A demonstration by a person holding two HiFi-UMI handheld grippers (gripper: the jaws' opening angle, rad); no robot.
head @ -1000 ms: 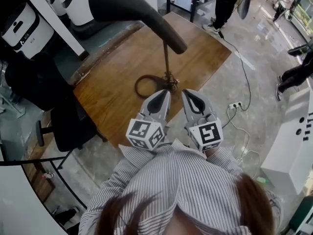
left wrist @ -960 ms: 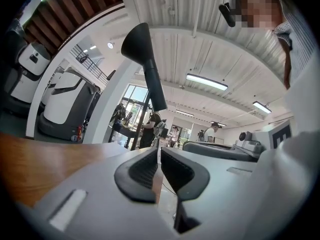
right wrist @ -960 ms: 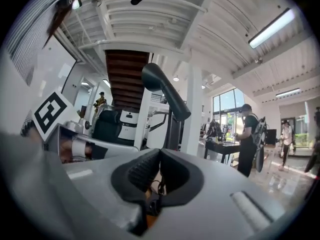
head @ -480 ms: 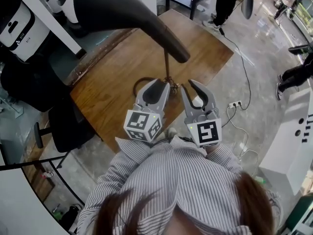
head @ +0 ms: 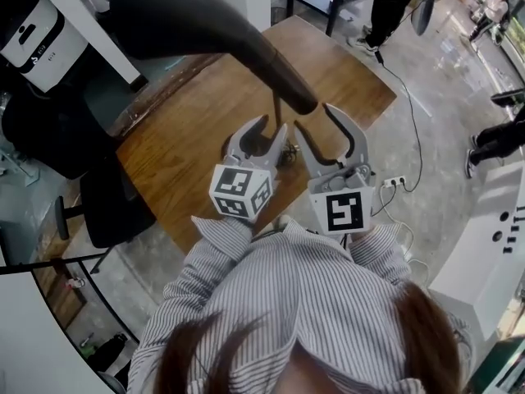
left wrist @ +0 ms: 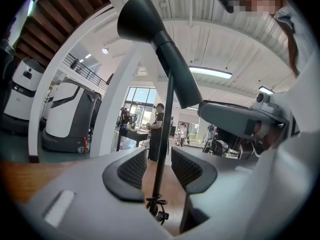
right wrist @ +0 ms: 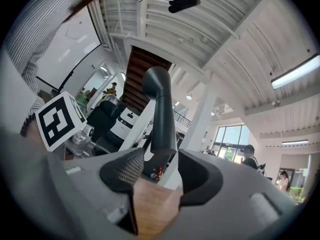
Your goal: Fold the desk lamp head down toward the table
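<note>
**Both sets of jaws opening at the lamp stem**

From the head view, the lamp head looms large and dark, raised high above the wooden table and reaching towards the camera. Below it the left gripper and the right gripper sit side by side at the table's near edge. What that view doesn't give is the gap at the pads.

The left gripper view settles it: the thin stem stands upright between the two ribbed pads with daylight on either side. These jaws are apart and opening, touching nothing. A dark cable tie wraps the foot of the stem, seen in this view alone.

The right gripper view looks up along the head from below. Its jaws are also spreading, with only tabletop and the lamp beyond between them, nothing gripped. It also catches the left gripper's marker cube.

Writing is scarce – the cubes carry black-and-white square patterns, not words. The white machines beside the table bear a small dark label too tiny to read, and a power strip lies on the floor
</note>
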